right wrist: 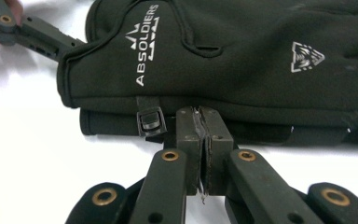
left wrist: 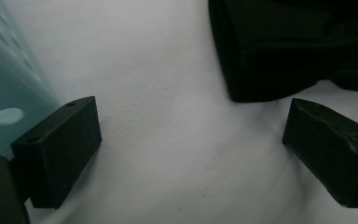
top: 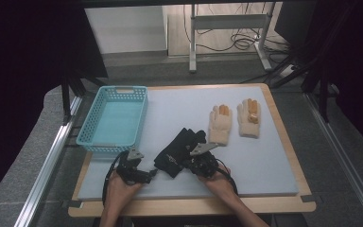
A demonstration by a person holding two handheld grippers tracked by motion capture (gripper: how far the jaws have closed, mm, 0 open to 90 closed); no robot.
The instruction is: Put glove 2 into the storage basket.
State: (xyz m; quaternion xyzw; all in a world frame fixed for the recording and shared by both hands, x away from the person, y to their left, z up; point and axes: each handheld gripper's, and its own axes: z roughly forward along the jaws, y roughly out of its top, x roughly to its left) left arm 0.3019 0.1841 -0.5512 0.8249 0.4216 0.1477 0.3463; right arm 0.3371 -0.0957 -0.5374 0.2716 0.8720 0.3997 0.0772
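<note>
The blue basket [top: 112,121] at the far left of the surface [top: 264,161] holds nothing, so judging by how things lie, no glove has gone in yet. Just near of it the left gripper [top: 146,174] rests low on the surface; in the left gripper view its fingers [left wrist: 56,149] stand wide apart with only bare pad between them, the basket wall at one side and the black cloth ahead. To the right of it, in the middle near part of the surface, lie the black gloves [top: 179,147], one stacked on the other. The right gripper [top: 189,163] is at their near edge; in the right gripper view its fingers [right wrist: 189,140] are pressed together, touching the edge of the lower glove, though whether any cloth is pinched I cannot tell. Farther right and well apart, the two cream gloves [top: 234,120] lie side by side, untouched. All the sorting appears left to do.
</note>
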